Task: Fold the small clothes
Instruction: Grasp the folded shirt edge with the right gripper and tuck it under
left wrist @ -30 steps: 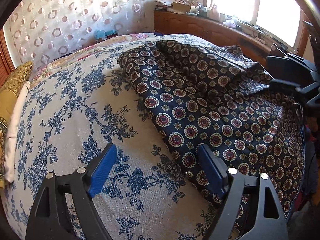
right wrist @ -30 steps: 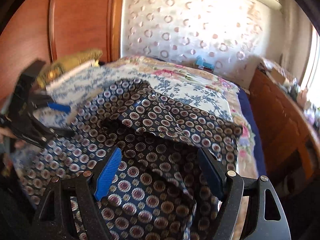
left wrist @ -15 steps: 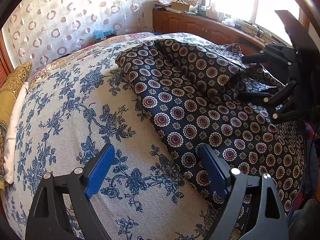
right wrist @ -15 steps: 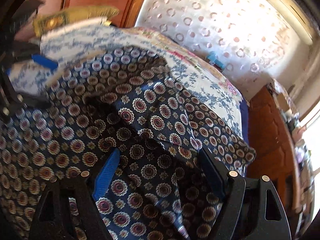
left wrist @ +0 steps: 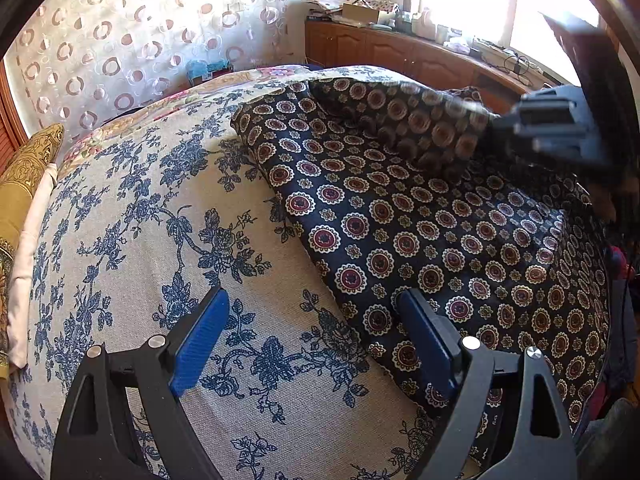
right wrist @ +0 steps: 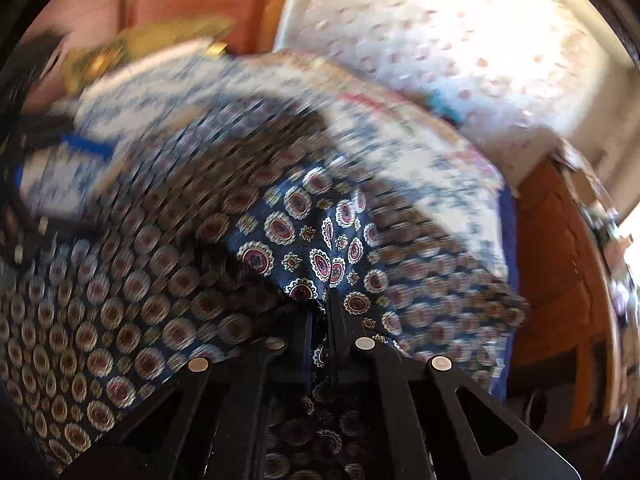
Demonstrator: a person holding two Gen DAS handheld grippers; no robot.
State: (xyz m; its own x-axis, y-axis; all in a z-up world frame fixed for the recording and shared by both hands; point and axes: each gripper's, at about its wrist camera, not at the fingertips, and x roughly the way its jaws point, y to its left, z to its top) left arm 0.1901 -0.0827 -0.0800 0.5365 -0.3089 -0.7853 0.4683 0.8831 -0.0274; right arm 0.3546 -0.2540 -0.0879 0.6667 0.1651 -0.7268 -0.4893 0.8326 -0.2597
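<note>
A dark navy garment (left wrist: 420,232) with round red and cream medallions lies spread on the right half of the bed. My left gripper (left wrist: 312,344) is open and empty, low over the garment's near left edge, its right finger above the cloth. My right gripper (right wrist: 320,312) is shut on a fold of the garment (right wrist: 312,240) and lifts it. In the left wrist view the right gripper (left wrist: 556,132) shows blurred at the far right, holding the raised fold (left wrist: 420,120).
The bed cover (left wrist: 140,240) is cream with blue flowers. A gold cushion (left wrist: 24,176) lies at the left edge. A wooden cabinet (left wrist: 400,52) with clutter runs under the window behind. A curtain (left wrist: 120,40) hangs at the back.
My right gripper has closed on a fold of the garment and pulls it up, moving fast. My left gripper has stayed open and nearly still.
</note>
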